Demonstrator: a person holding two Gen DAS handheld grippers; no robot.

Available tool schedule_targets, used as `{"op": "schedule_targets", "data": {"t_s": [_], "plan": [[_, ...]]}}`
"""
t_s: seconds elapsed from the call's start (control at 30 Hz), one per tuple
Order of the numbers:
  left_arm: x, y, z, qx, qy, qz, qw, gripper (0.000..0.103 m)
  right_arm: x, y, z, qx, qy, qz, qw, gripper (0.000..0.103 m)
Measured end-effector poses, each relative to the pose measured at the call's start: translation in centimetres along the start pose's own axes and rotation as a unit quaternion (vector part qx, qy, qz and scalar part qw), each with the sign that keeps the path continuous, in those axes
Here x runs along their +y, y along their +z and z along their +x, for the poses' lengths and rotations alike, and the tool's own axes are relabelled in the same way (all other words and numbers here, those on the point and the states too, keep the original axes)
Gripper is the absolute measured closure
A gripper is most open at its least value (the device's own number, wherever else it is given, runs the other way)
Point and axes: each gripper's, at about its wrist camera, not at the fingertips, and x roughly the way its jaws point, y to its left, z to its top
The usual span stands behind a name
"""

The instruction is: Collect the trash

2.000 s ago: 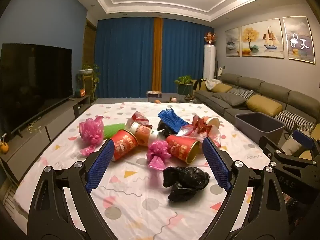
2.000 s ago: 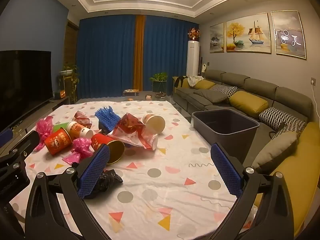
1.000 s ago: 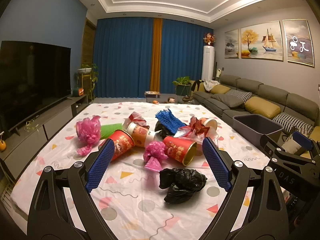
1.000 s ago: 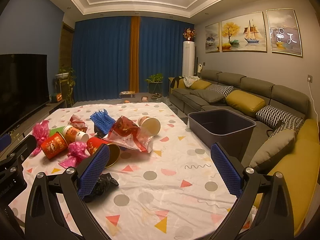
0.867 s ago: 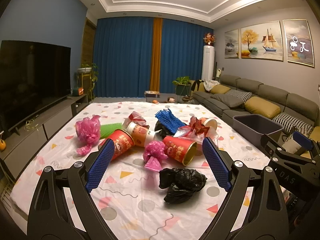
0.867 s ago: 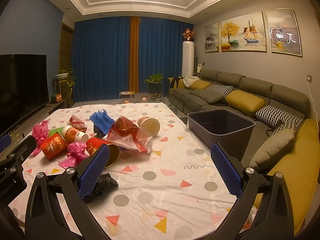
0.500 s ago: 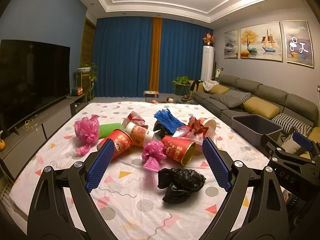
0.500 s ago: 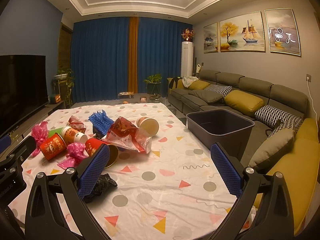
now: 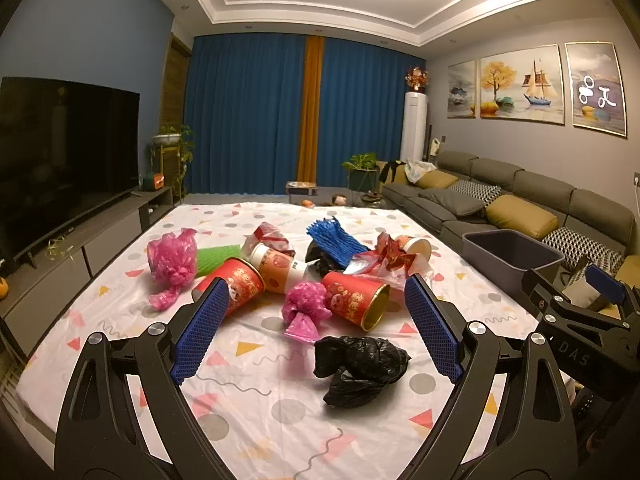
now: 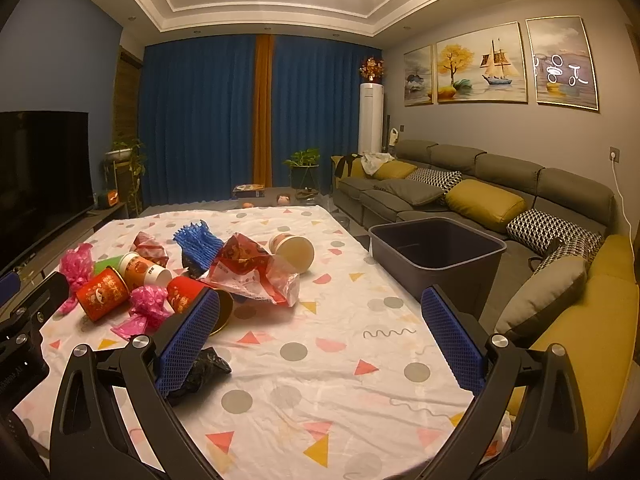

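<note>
Trash lies in a heap on the patterned tablecloth (image 9: 256, 392): a crumpled black bag (image 9: 358, 364) nearest me, a pink bag (image 9: 304, 308), red paper cups (image 9: 356, 300) (image 9: 236, 286), a bigger pink bag (image 9: 172, 260), blue foam netting (image 9: 334, 236) and a red foil wrapper (image 10: 252, 268). My left gripper (image 9: 316, 328) is open and empty, just short of the black bag. My right gripper (image 10: 320, 332) is open and empty over the cloth right of the heap. The dark grey bin (image 10: 436, 256) stands open at the table's right edge.
A grey sofa (image 10: 500, 208) with yellow cushions runs along the right, behind the bin. A TV (image 9: 60, 160) on a low cabinet stands to the left. The right gripper's body (image 9: 580, 328) shows at the right of the left wrist view.
Both grippers have drifted slightly back and up, so the trash heap sits a little lower in view. Both stay open and empty. Nothing on the table has moved.
</note>
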Motion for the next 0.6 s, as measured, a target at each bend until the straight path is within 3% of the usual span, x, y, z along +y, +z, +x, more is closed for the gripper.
{"op": "schedule_targets", "data": {"t_s": [0.6], "plan": [[0.06,-0.47,0.45,0.002,-0.008,-0.004,1.0,0.015,-0.34,-0.2,0.2,0.002,-0.001,0.004,1.0,0.005]]}}
